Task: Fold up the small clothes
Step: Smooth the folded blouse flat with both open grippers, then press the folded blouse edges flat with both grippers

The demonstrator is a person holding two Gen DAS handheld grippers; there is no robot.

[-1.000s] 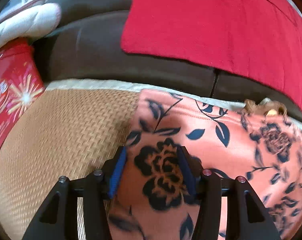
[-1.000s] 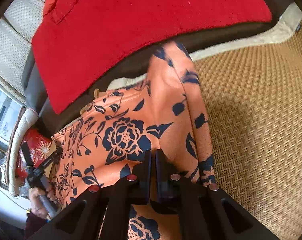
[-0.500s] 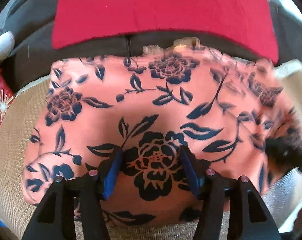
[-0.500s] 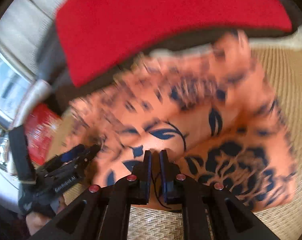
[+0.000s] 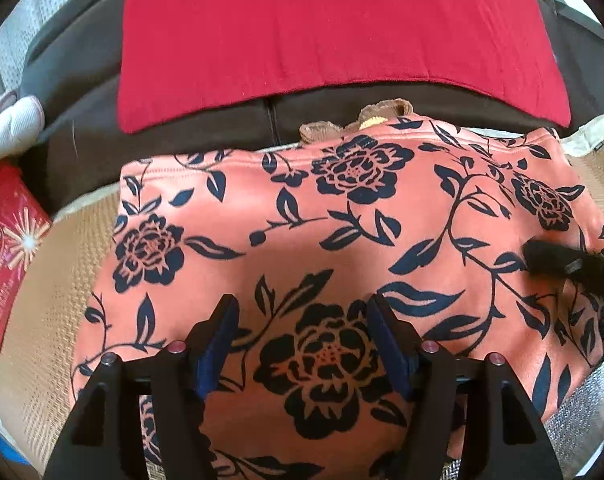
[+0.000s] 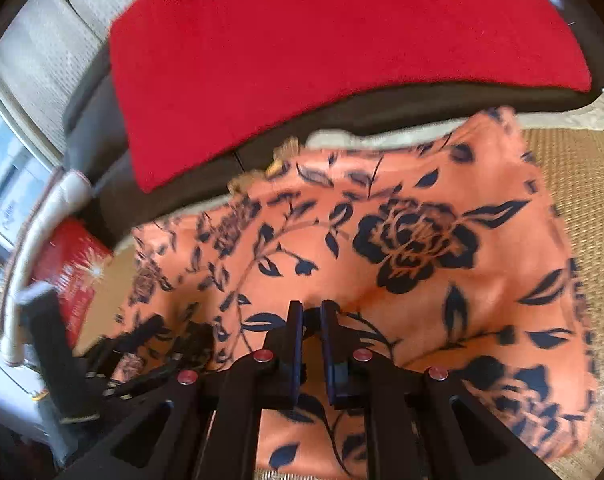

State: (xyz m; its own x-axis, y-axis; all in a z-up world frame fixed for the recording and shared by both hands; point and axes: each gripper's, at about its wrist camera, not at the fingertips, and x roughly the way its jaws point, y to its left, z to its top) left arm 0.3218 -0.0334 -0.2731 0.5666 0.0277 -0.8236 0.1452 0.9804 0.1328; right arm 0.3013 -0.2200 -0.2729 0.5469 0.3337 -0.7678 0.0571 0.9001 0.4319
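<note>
Our left gripper (image 5: 302, 336) has its blue-padded jaws standing wide apart, and they have just been opening; a black rose printed on the orange floral garment (image 5: 342, 240) shows between them, and we cannot see either pad pressing on the cloth. Our right gripper (image 6: 312, 312) has its jaws drawn narrow, with only a slim gap that has just crept a little wider; dark floral cloth shows behind that gap, but we cannot tell whether any fold is pinched in it. In the left wrist view the right gripper's dark tip (image 5: 558, 260) lies over the garment's right part, blurred. In the right wrist view the left gripper (image 6: 150, 344) shows blurred at the garment's left end. The garment lies spread across the woven straw mat (image 5: 54, 312), folded into a broad, roughly rectangular shape, its far edge reaching the mat's pale border by a dark brown sofa back (image 5: 82, 80). A bit of tan fabric (image 5: 382, 114) pokes out above that far edge. A red cloth (image 5: 322, 32) hangs over the sofa back. To the left of the mat lies a red printed package (image 5: 10, 248), with a white padded cushion (image 5: 10, 128) beyond it.
</note>
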